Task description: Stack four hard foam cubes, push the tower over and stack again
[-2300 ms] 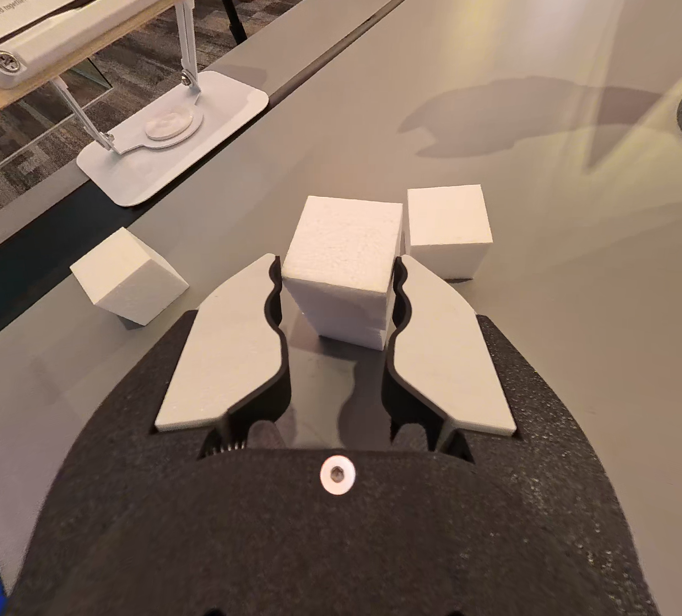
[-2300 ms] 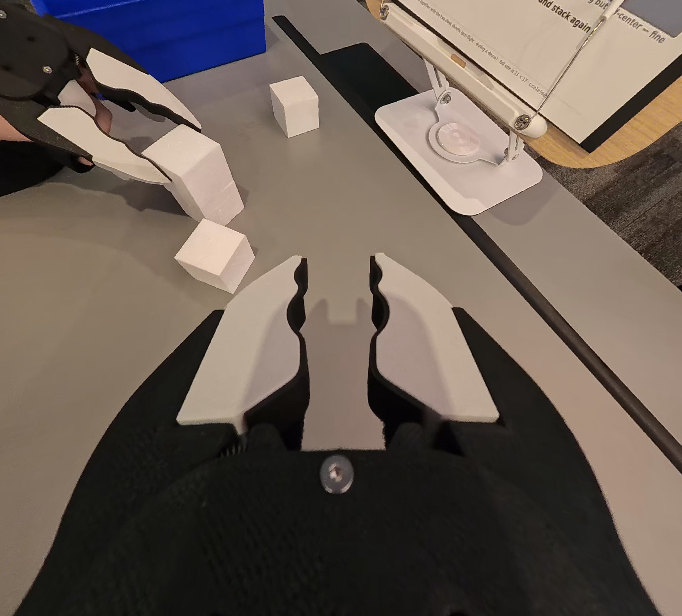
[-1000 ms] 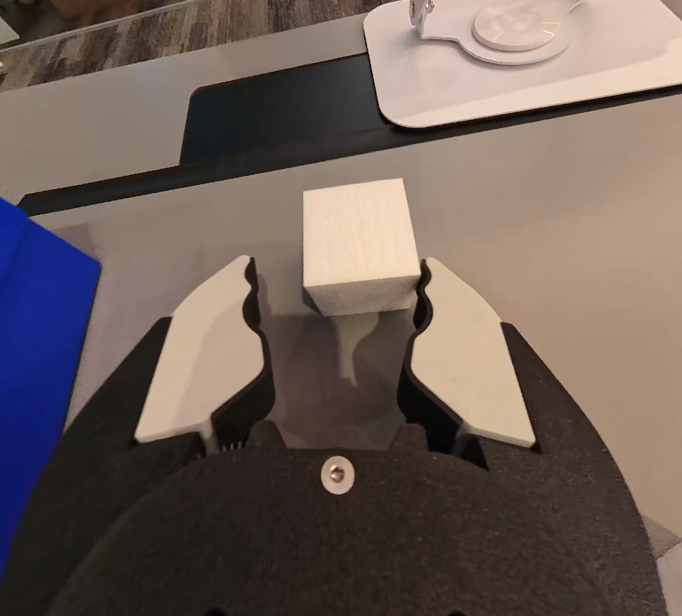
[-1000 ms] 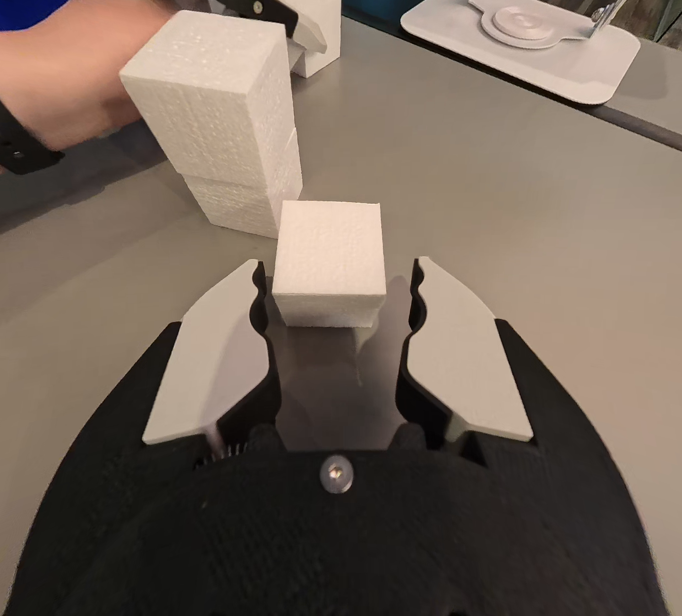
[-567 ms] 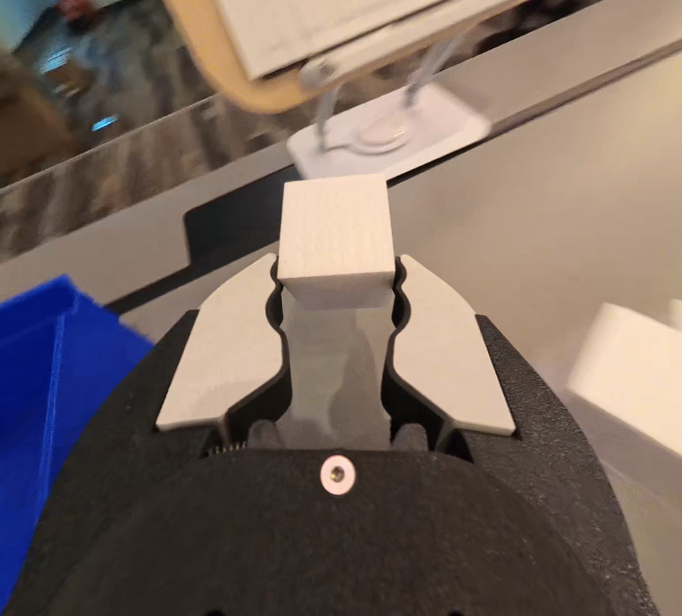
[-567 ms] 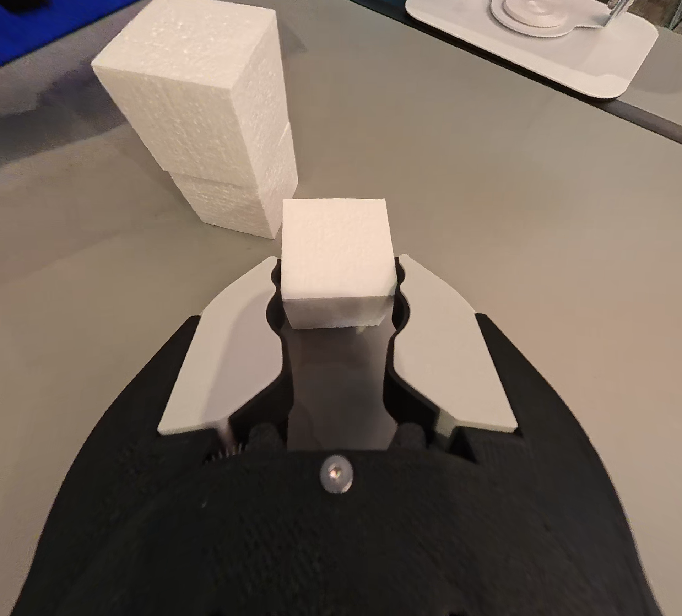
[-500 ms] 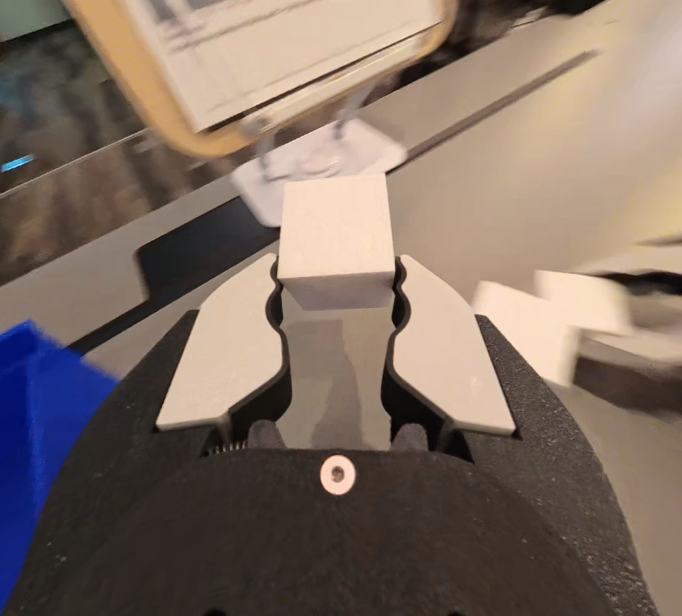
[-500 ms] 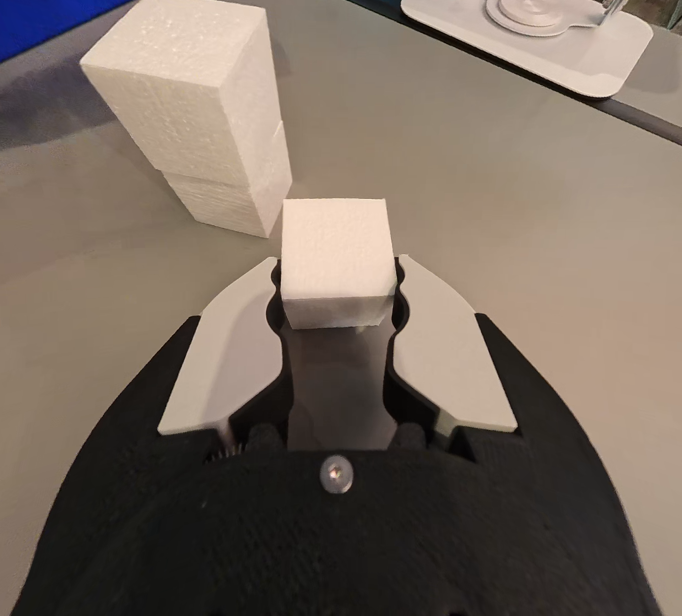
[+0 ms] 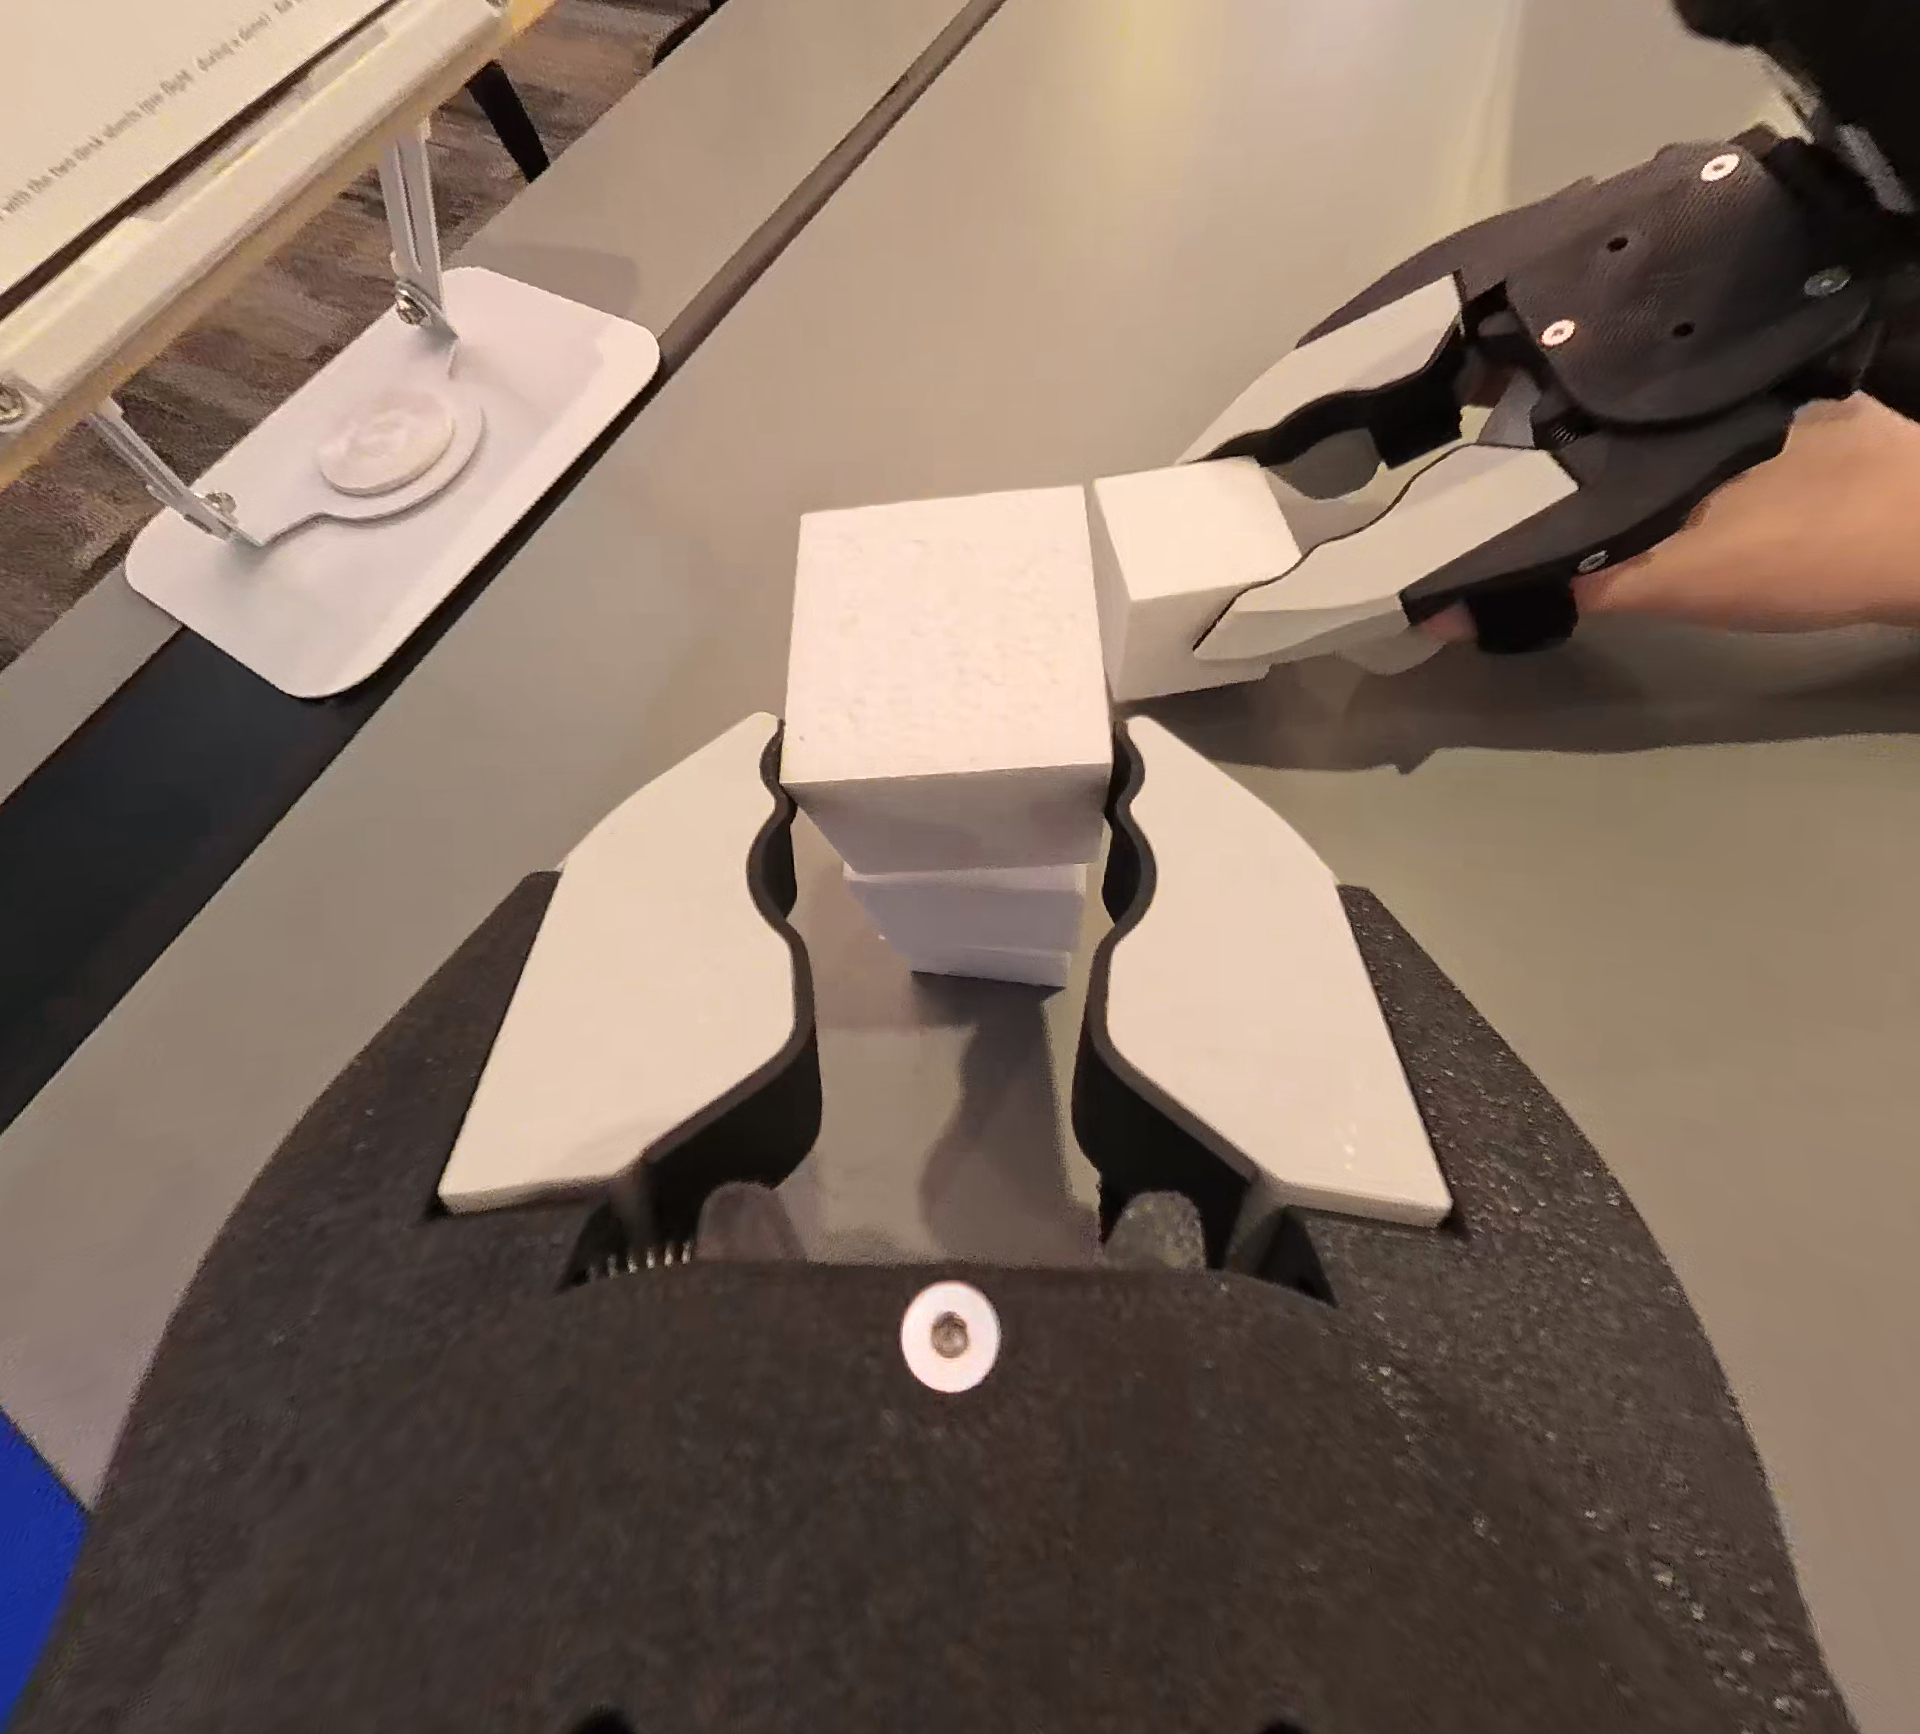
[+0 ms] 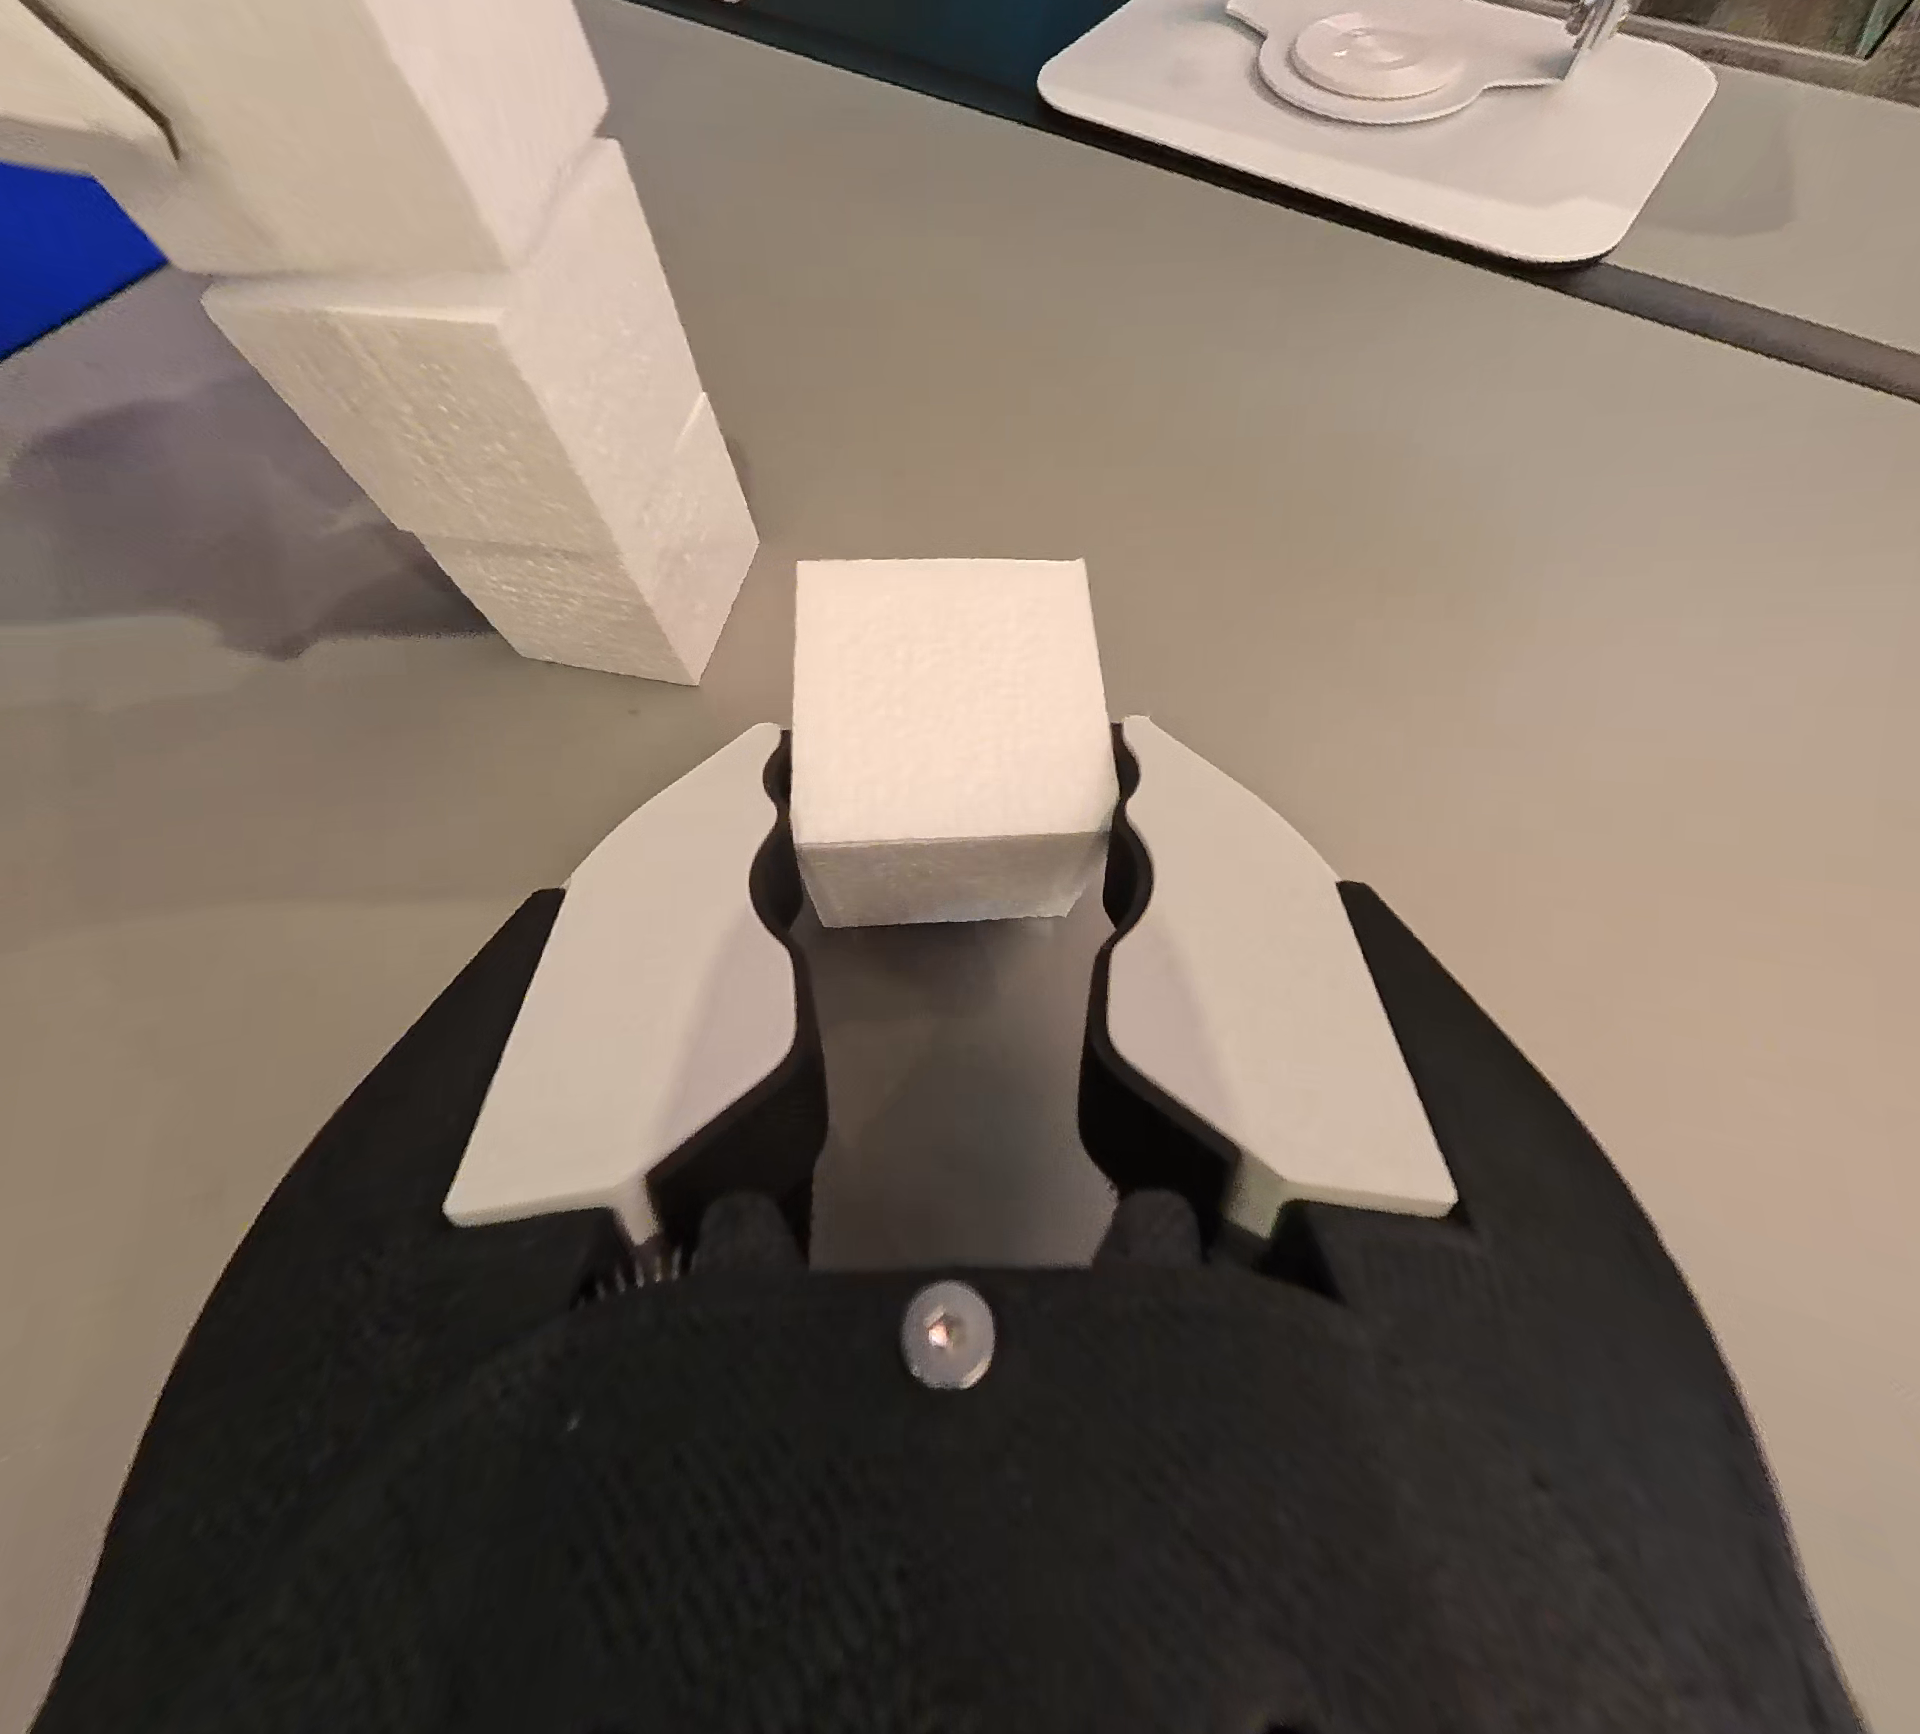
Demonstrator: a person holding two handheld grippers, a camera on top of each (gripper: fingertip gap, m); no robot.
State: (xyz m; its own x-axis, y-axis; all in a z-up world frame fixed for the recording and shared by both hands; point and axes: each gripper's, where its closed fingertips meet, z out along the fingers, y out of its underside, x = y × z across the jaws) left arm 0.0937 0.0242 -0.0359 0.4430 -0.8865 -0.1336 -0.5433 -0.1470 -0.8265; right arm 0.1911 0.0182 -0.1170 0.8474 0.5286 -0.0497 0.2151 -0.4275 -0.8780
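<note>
Several white foam cubes are in view. My left gripper [image 9: 948, 728] is shut on a cube [image 9: 940, 635] and holds it on top of a two-cube stack [image 9: 966, 915]; I cannot tell whether it rests or hovers. The stack also shows in the right wrist view [image 10: 540, 458], with the top cube [image 10: 416, 22] offset and a left finger [image 10: 73, 95] beside it. My right gripper [image 10: 951, 734] is shut on another cube [image 10: 940, 687], just right of the stack. In the left wrist view the right gripper [image 9: 1236, 557] holds its cube [image 9: 1174, 541] close beside the top cube.
A document stand with a white base [image 9: 395, 479] stands at the table's far edge, and shows in the right wrist view [image 10: 1382, 95]. A blue bin [image 10: 62, 230] lies behind the stack. A dark slot [image 9: 862, 95] runs along the grey table. A hand [image 9: 1766, 562] holds the right gripper. The white base [image 9: 395, 479] lies around 30 cm away from my left fingertips. The right camera catches it too, in the right wrist view [image 10: 1310, 69].
The left gripper closed on a lone cube and carried it over the two-cube stack. The right gripper closed on its cube and moved it up close beside the stack.
</note>
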